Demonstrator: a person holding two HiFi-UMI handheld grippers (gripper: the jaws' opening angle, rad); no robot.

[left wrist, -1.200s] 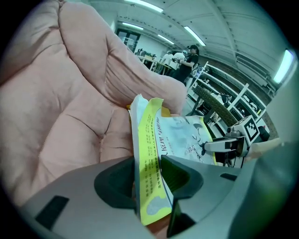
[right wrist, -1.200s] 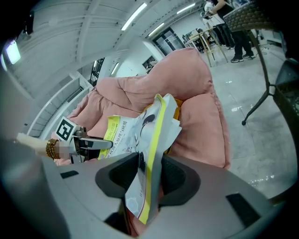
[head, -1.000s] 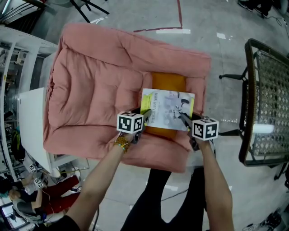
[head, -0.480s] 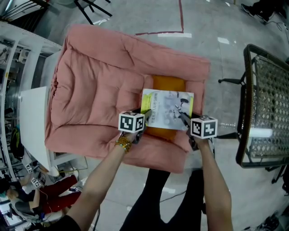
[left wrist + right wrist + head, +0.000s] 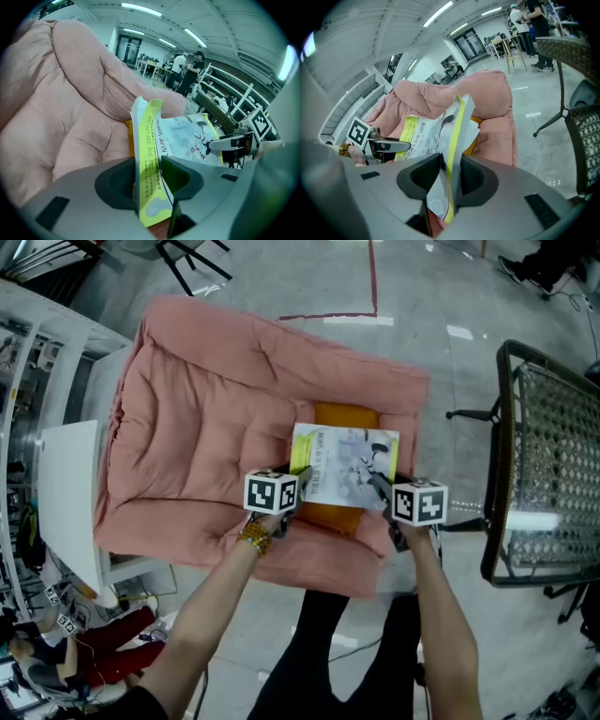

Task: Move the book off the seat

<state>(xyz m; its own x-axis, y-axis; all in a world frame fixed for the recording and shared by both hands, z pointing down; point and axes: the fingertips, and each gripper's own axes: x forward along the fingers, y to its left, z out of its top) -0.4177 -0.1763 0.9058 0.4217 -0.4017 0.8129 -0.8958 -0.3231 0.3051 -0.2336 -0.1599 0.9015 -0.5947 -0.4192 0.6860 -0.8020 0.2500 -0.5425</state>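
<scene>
Your left gripper (image 5: 296, 482) and right gripper (image 5: 379, 487): smooth grey moulded bodies, rounded jaw housings. Each carries a white cube with black square markers, left cube (image 5: 271, 492) and right cube (image 5: 418, 503), mid-frame in the head view. Pads (image 5: 176, 174) are dark, ribbed, with a greenish tint. Beaded amber-gold bracelet (image 5: 253, 537) on your left wrist. Dark trousers (image 5: 314, 652), lower centre.

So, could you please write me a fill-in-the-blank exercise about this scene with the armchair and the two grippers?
1. The left gripper and the right gripper each clamp one edge of the ___.
2. The flat thing that shows under it is ___ in colour.
3. The armchair below both is ___ in colour.
Missing words: book; orange; pink.
</scene>
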